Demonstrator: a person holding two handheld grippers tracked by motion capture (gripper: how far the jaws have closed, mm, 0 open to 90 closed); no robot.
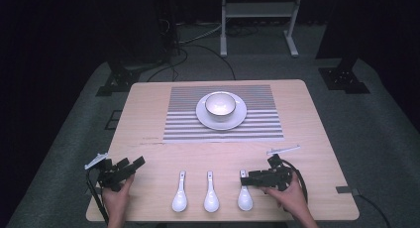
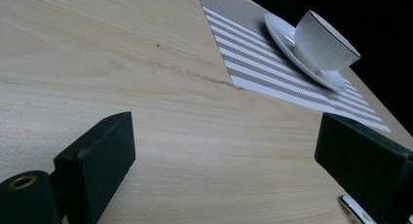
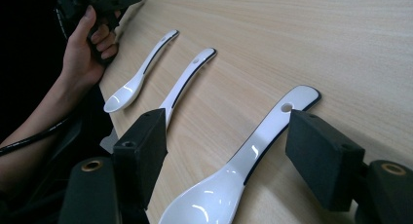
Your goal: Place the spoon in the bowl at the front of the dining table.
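Three white spoons lie side by side near the table's front edge: a left spoon [image 1: 180, 196], a middle spoon [image 1: 211, 195] and a right spoon [image 1: 244, 197]. My right gripper [image 1: 243, 176] stands open and low, with one jaw on each side of the right spoon's [image 3: 229, 185] handle. In the right gripper view [image 3: 229, 126] table shows between the handle and one jaw. The middle spoon [image 3: 187, 78] and left spoon [image 3: 136, 83] lie beyond. My left gripper [image 1: 134, 164] rests at the front left, open [image 2: 226, 136] and with nothing between its jaws.
A white bowl [image 1: 220, 105] sits on a white plate [image 1: 218, 123] on a striped placemat [image 1: 183, 124] at the far middle of the wooden table [image 1: 307, 139]. Bare wood lies between the mat and the spoons. On the dark floor behind are cables and a white frame [image 1: 257, 20].
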